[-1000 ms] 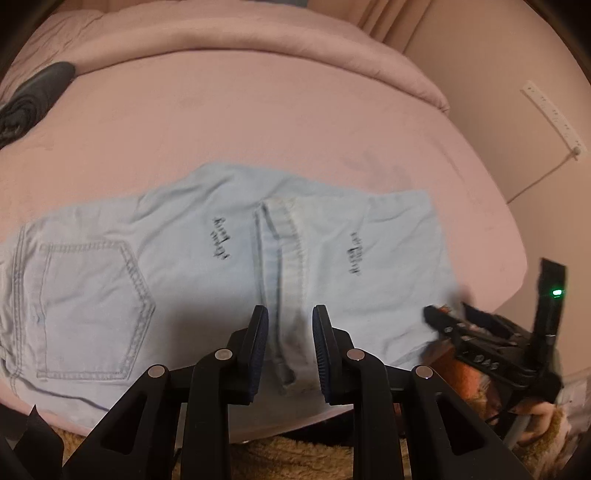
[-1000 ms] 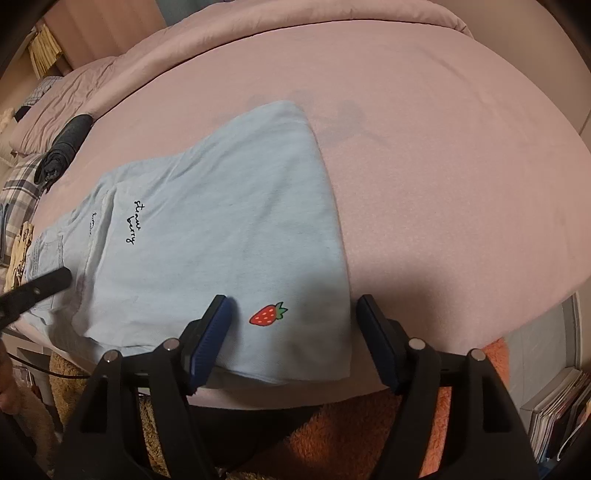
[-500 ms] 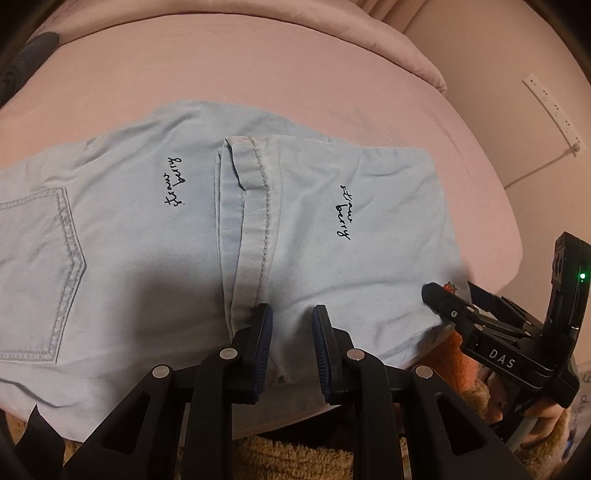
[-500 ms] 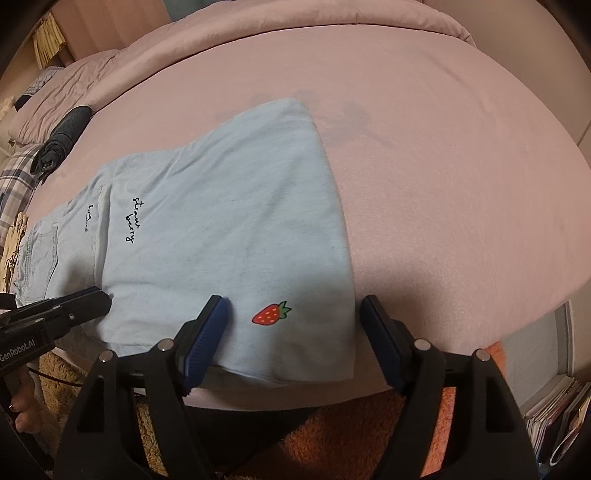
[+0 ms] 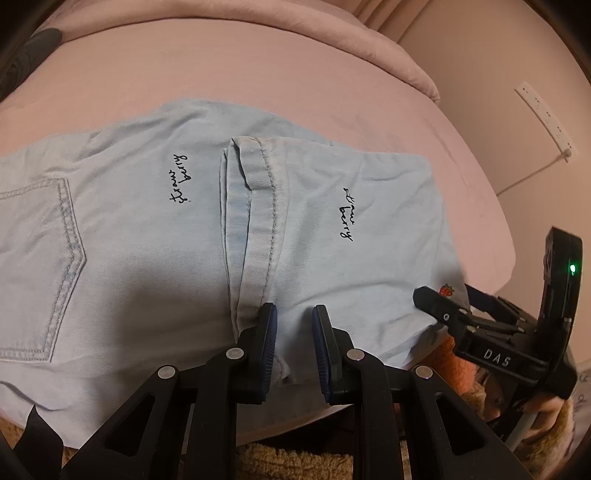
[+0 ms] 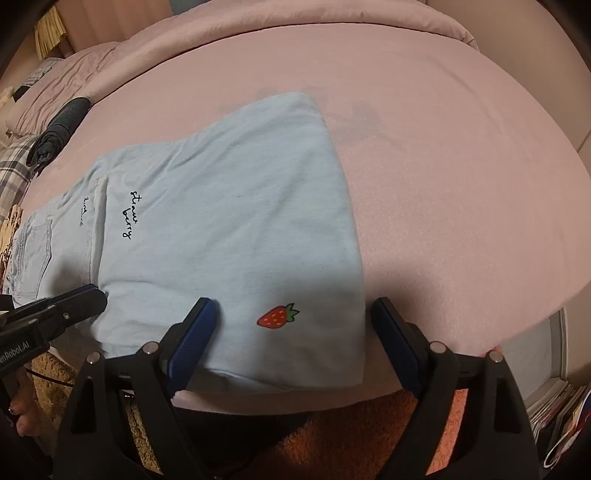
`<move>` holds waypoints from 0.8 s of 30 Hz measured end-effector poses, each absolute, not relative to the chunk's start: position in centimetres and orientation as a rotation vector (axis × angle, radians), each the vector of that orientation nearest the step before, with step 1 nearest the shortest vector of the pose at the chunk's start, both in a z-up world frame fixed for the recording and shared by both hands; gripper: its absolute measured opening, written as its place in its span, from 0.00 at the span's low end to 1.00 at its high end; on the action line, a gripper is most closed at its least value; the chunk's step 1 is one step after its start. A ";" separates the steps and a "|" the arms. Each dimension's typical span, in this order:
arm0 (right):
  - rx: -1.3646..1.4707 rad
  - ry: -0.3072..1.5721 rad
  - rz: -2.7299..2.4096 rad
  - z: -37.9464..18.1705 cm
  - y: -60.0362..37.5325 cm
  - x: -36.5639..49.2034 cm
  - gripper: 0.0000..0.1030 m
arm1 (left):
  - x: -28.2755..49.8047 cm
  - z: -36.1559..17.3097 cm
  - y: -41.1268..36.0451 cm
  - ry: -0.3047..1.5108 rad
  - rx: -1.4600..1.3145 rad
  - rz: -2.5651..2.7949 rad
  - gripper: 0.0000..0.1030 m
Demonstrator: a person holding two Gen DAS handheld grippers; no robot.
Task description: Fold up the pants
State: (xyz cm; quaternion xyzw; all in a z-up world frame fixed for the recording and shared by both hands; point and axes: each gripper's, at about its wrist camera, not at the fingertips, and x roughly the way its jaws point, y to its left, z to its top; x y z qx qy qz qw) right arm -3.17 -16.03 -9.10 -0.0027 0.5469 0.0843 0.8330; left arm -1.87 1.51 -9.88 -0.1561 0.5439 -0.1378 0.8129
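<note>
Light blue pants [image 5: 147, 258] lie flat on the pink bed, legs folded back so the hem band [image 5: 255, 229] lies across the middle. In the right wrist view the pants [image 6: 229, 221] show a red strawberry print [image 6: 277, 316]. My left gripper [image 5: 294, 334] is narrowly open over the near end of the hem band, nothing held. My right gripper [image 6: 295, 332] is wide open, straddling the folded near corner with the strawberry. It also shows in the left wrist view [image 5: 454, 306].
The pink bed [image 6: 461, 166] reaches far and right, with a rolled duvet [image 5: 258, 22] at the back. A dark rolled garment [image 6: 59, 129] lies far left. Orange fuzzy rug [image 6: 351, 435] below the bed edge. Wall with power strip [image 5: 543, 110] at right.
My left gripper has moved forward and closer over the hem band. My right gripper has edged forward over the strawberry corner. The pants have not moved.
</note>
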 end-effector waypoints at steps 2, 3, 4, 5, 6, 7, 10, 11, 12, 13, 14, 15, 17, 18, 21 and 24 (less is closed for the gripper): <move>-0.005 1.167 0.183 -9.2 -15.9 -2.9 0.88 | -1.9 -9.9 1.5 1.159 -0.346 -0.291 0.21; -0.007 1.169 0.184 -9.2 -15.9 -2.8 0.88 | -2.0 -10.0 1.6 1.159 -0.349 -0.289 0.21; -0.014 1.169 0.182 -9.2 -15.7 -2.8 0.89 | -2.0 -10.0 1.6 1.161 -0.349 -0.289 0.21; -0.018 1.169 0.181 -9.3 -15.6 -2.7 0.90 | -2.0 -10.0 1.6 1.161 -0.349 -0.289 0.21; -0.020 1.169 0.179 -9.4 -15.5 -2.7 0.91 | -2.1 -10.0 1.6 1.160 -0.348 -0.290 0.21; -0.021 1.168 0.178 -9.4 -15.4 -2.6 0.92 | -2.1 -10.0 1.6 1.160 -0.348 -0.290 0.21; -0.020 1.167 0.181 -9.6 -15.3 -2.5 0.94 | -2.0 -10.0 1.6 1.157 -0.340 -0.291 0.21; -0.021 1.165 0.182 -9.7 -15.2 -2.5 0.95 | -2.1 -9.9 1.5 1.153 -0.337 -0.291 0.21; -0.022 1.165 0.183 -9.7 -15.1 -2.5 0.97 | -2.1 -9.9 1.5 1.149 -0.337 -0.290 0.21; -0.024 1.164 0.185 -9.8 -14.9 -2.4 0.98 | -2.1 -9.9 1.5 1.144 -0.340 -0.290 0.21; -0.027 1.164 0.185 -10.0 -14.8 -2.4 1.00 | -2.2 -9.9 1.6 1.137 -0.348 -0.293 0.21; -0.030 1.163 0.184 -10.0 -14.6 -2.4 1.00 | -2.3 -9.9 1.8 1.133 -0.358 -0.298 0.21; -0.032 1.160 0.179 -10.1 -14.3 -2.5 1.00 | -2.4 -9.7 2.0 1.127 -0.383 -0.327 0.24; -0.031 1.159 0.180 -10.1 -14.2 -2.5 1.00 | -2.4 -9.4 2.2 1.129 -0.397 -0.340 0.30; -0.025 1.153 0.190 -10.3 -14.3 -2.6 1.00 | -2.9 -7.9 3.0 1.107 -0.428 -0.359 0.71; -0.026 1.151 0.191 -10.5 -14.1 -2.8 1.00 | -3.7 -5.4 4.3 1.015 -0.371 -0.270 0.83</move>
